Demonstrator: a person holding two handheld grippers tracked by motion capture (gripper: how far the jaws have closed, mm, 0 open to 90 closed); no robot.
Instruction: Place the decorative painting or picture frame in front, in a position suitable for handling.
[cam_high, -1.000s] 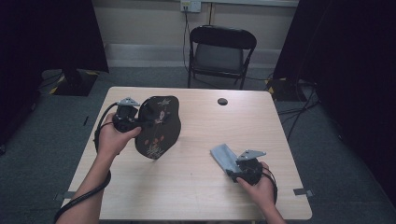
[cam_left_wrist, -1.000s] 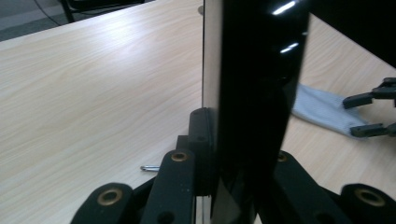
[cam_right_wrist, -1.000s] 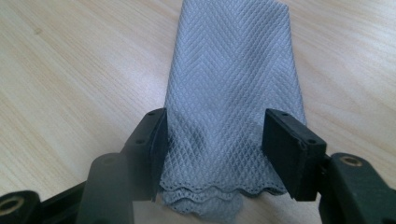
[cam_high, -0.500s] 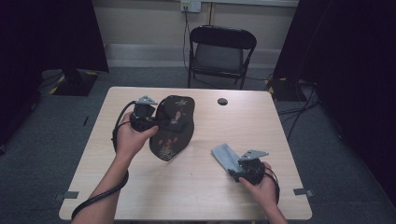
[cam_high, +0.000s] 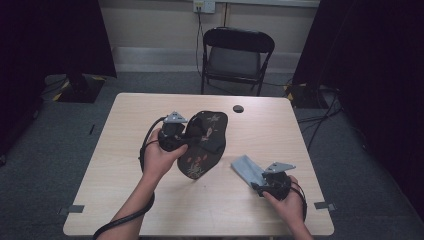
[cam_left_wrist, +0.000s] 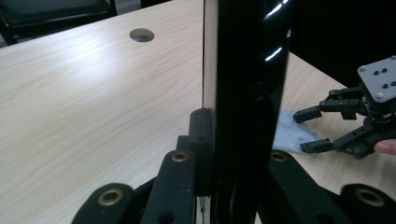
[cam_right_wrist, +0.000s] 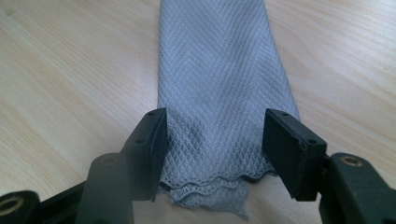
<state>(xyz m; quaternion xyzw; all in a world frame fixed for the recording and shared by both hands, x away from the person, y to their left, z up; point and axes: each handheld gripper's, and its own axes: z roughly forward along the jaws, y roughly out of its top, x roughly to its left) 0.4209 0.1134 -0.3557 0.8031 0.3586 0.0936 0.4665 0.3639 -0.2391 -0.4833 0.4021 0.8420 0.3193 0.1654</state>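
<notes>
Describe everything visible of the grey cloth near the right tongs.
The grey cloth is a folded, light grey fabric with a fine diamond and herringbone weave and a scalloped edge showing several layers. It lies flat on the wooden table, toward the near right side. The right tongs straddle its near end with jaws apart, pads beside its edges; whether they touch it is unclear. Nothing else rests on it.

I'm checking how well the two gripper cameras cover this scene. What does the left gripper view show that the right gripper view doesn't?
Left gripper view: the left gripper clamped on a glossy black tray seen edge-on, a round hole in the table, and the right gripper farther off.
Right gripper view: the grey cloth's diamond weave and scalloped hem between open pads.
Both: the grey cloth and the wooden table.
</notes>
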